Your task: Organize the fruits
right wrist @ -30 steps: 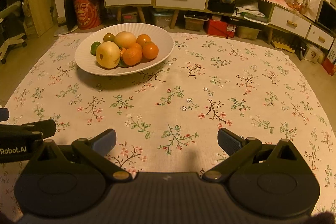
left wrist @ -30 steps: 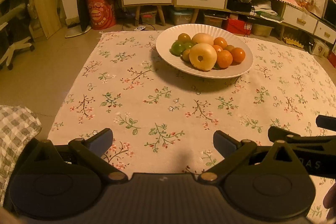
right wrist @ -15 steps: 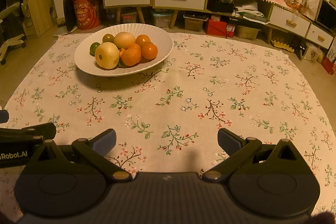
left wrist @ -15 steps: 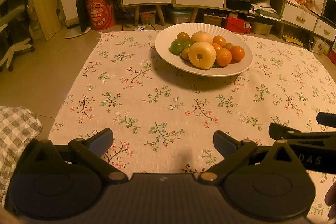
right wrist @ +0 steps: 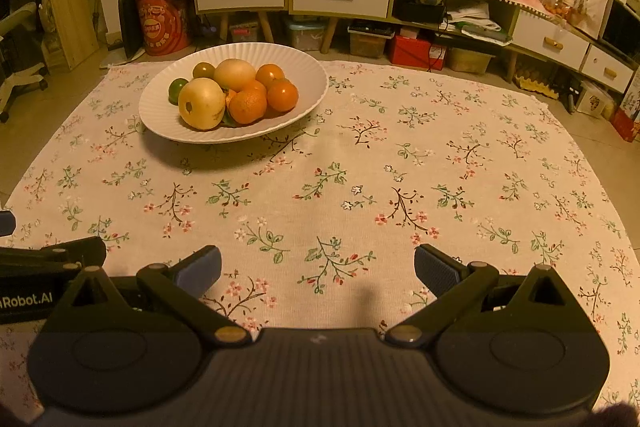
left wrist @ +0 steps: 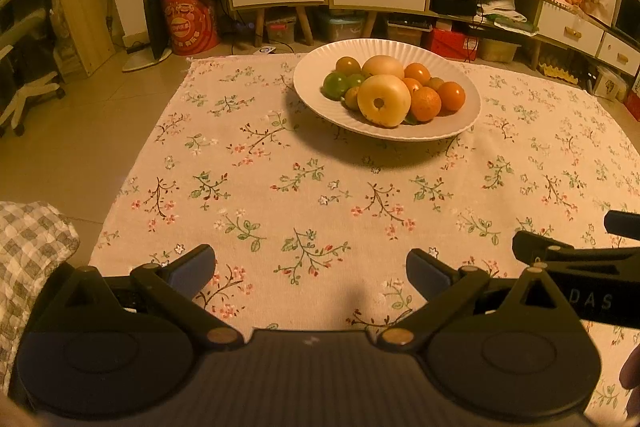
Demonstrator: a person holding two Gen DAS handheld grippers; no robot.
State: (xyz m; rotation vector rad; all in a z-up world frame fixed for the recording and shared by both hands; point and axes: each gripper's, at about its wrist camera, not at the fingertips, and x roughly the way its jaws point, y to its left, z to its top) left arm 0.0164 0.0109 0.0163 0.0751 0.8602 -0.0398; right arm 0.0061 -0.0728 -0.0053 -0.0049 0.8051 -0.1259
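Left hand-held gripper (left wrist: 310, 269): fingers spread wide, nothing between them, held low over the near edge of the surface (left wrist: 280, 187) and aimed at the plate. Right hand-held gripper (right wrist: 318, 267): likewise spread and empty, alongside the left one, well apart from the plate. Probable reason for this stance: clear line of sight to the fruit, jaws ready for a round item.

Container: one white ribbed plate (right wrist: 304, 95), shallow, toward the far left part of the floral cloth.

Contents: all visible fruit heaped together on the plate. Two large pale yellow fruits (right wrist: 201, 103), one in front and one behind. Several oranges (right wrist: 248, 105) packed against them on the right side. Green fruits (left wrist: 335, 85) on the left side of the heap. Items touching, partly stacked.

No loose fruit visible on the cloth. Arrangement consistent with fruit already gathered, or with a mixed heap awaiting sorting; not decidable from these views.
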